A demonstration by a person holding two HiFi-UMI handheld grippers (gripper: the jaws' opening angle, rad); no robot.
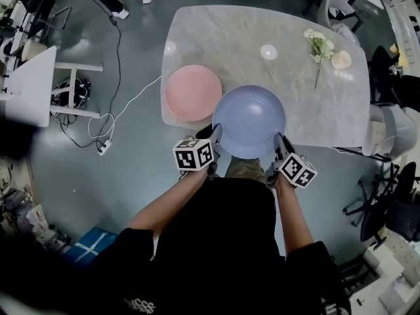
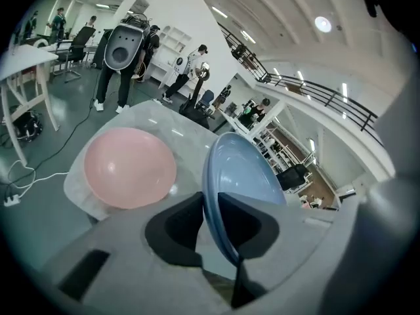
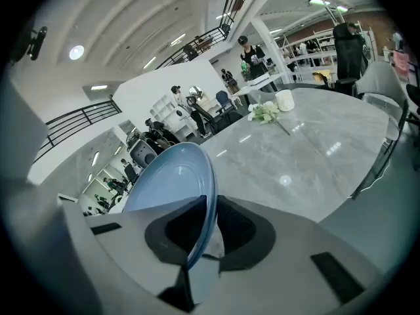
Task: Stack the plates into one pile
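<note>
While the left gripper (image 1: 214, 135) and right gripper (image 1: 281, 143) each clamp opposite rims of the blue plate (image 1: 249, 120), it hangs over the table's (image 1: 295, 77) near edge, just beside the pink plate (image 1: 193, 92) lying flat there.

Your round blue plate (image 1: 249, 120) is held by its rim on both sides at frame centre, overhanging the worktop's (image 1: 262, 25) near edge, just right of the pink plate (image 1: 193, 92) lying flat.
</note>
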